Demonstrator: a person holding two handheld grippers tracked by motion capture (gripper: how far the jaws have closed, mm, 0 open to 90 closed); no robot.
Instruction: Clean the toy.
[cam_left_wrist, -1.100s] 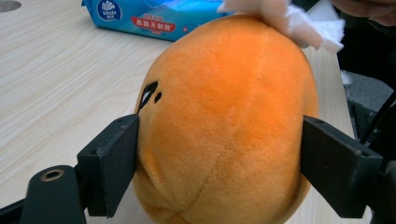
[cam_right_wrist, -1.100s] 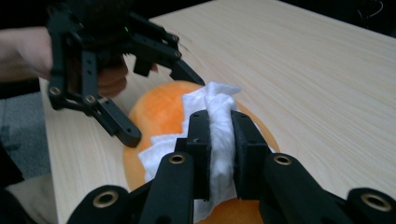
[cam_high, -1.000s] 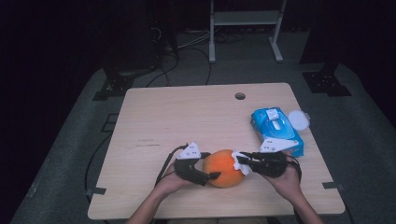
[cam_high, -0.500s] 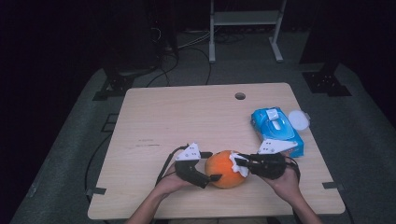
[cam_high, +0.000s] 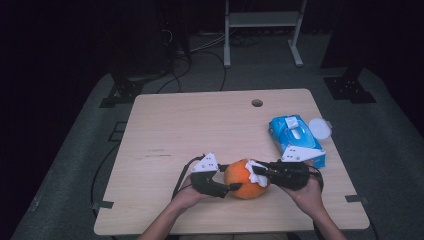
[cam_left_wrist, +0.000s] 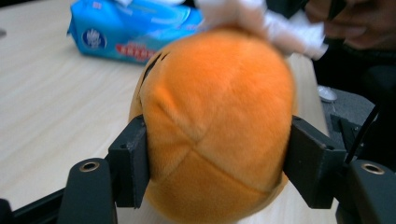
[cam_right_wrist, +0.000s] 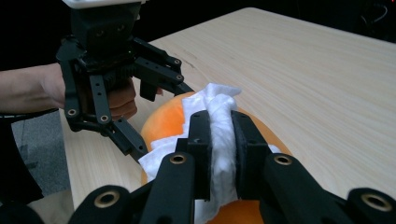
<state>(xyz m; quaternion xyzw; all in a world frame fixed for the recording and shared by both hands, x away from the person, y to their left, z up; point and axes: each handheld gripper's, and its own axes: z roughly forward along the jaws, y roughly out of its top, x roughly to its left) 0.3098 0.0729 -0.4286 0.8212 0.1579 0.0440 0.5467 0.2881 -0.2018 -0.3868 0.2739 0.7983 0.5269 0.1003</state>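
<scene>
from the high view i see my left gripper (cam_high: 235, 187) and right gripper (cam_high: 261, 171) meeting at the near edge of a pale wood-grain table (cam_high: 200, 125), with the orange plush ball (cam_high: 242, 179) sitting on the tabletop between them. a crumpled white wipe (cam_high: 257, 172) lies on the ball's right shoulder. farther back on the right rests a glossy blue pack of wipes (cam_high: 295, 140), and just beside it a round white lid (cam_high: 320, 128). a small round hole (cam_high: 257, 103) is cut in the table's far side.

in the left gripper view the ball (cam_left_wrist: 215, 126) is a fuzzy, egg-like shape with stitched seams crossing its front and a dark embroidered mark near the top left. my left gripper's (cam_left_wrist: 215, 163) 2 blocky black jaws have just been closing — now they press into the soft pile on either side, so it is clamped on the ball. the wipe (cam_left_wrist: 266, 21) drapes over the top, thin and wrinkled; the blue pack (cam_left_wrist: 135, 30) lies behind on the table.

in the right gripper view my right gripper's (cam_right_wrist: 219, 154) 2 matte black jaws are pinched together on a bunched fold of the wipe (cam_right_wrist: 217, 116), which is soft and creased, laid over the orange plush (cam_right_wrist: 168, 121). across from it the left gripper (cam_right_wrist: 140, 116) shows its hinged black links and brass-coloured rivets — a hand (cam_right_wrist: 116, 98) behind it.
</scene>
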